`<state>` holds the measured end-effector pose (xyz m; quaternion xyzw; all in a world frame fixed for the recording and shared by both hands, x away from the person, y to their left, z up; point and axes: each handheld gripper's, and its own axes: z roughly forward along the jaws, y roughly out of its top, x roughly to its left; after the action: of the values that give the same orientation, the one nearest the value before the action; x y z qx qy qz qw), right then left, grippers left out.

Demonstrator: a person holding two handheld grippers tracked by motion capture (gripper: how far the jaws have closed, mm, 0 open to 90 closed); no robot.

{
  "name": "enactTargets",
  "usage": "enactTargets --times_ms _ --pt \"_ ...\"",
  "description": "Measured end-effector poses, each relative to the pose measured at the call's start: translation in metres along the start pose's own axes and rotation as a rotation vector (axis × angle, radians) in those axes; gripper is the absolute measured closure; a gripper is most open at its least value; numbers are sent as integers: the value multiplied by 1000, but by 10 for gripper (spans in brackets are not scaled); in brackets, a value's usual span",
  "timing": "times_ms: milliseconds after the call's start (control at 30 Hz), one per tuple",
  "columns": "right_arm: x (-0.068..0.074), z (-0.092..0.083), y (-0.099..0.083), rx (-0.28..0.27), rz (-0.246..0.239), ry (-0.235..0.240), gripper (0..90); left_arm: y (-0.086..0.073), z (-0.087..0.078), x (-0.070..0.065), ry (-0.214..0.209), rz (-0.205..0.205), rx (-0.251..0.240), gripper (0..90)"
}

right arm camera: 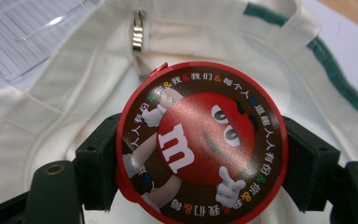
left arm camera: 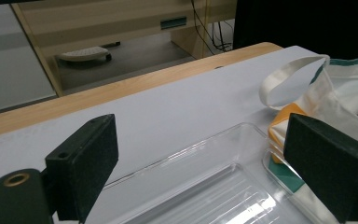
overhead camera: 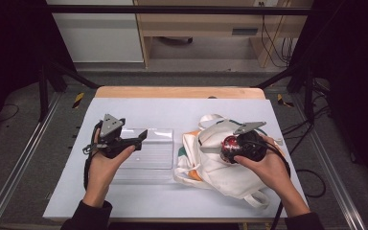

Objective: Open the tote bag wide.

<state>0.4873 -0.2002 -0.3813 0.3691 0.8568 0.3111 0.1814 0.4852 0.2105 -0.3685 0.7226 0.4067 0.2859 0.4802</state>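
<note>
A round red tin point(right arm camera: 200, 140) with a cartoon candy figure on its brown lid sits between the pads of my right gripper point(right arm camera: 201, 165), which is shut on its sides. It hangs just over the open mouth of a cream tote bag point(right arm camera: 65, 88). From above, the tin point(overhead camera: 230, 143) and right gripper point(overhead camera: 226, 147) are over the tote bag point(overhead camera: 211, 170) at the table's right. My left gripper point(overhead camera: 142, 137) stands open and empty over a clear plastic tray point(overhead camera: 151, 155). In the left gripper view the left gripper point(left arm camera: 205, 163) frames the tray point(left arm camera: 214, 186), with nothing between the pads.
The bag's strap point(left arm camera: 284, 79) loops up beside the tray. A zip pull point(right arm camera: 137, 32) hangs inside the bag. A pale sheet point(overhead camera: 172, 110) covers the wooden table point(overhead camera: 177, 92). Metal frame rails point(overhead camera: 24, 158) run along both sides.
</note>
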Motion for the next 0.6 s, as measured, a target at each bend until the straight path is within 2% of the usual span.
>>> enactTargets --times_ms 333,467,600 --pt "8 -23 24 -36 -46 -4 260 -3 -7 19 21 -24 13 98" --pt "8 -26 30 -46 -50 1 260 -4 -11 28 31 -40 8 95" --pt "9 -28 38 -55 -52 14 260 -6 -13 32 33 -46 12 91"
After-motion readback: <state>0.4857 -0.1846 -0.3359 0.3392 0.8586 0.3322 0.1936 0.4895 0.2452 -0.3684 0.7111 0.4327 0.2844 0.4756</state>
